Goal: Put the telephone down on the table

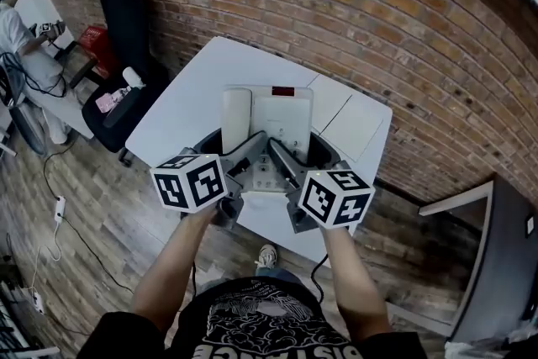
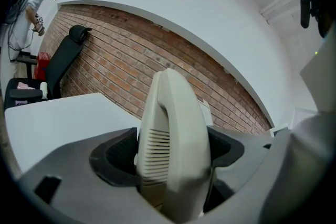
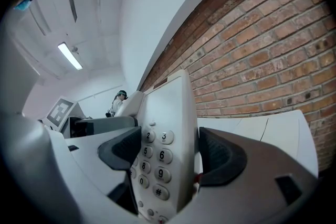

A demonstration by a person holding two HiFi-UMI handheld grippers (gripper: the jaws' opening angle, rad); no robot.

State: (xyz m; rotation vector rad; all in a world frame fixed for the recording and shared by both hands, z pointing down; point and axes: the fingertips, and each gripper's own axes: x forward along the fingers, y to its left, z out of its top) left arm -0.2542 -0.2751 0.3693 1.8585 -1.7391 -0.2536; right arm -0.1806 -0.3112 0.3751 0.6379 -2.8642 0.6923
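Note:
A cream desk telephone [image 1: 267, 124], with its handset on the left and a keypad, is over the white table [image 1: 189, 97], near its front edge. My left gripper [image 1: 232, 145] is shut on the handset side [image 2: 173, 134], and the ribbed earpiece sits between its dark pads. My right gripper [image 1: 301, 150] is shut on the keypad side [image 3: 167, 128], with the number keys facing the camera. Both gripper views tilt up toward the wall and ceiling. Whether the phone's underside touches the table is hidden.
White sheets [image 1: 357, 126] lie on the table's right part against the brick wall [image 1: 378, 29]. A black chair [image 1: 126, 21] stands at the left, and a person [image 1: 17, 25] stands beyond it at another desk. A power strip [image 1: 59, 208] and cables lie on the wooden floor. A grey cabinet [image 1: 504, 256] stands at the right.

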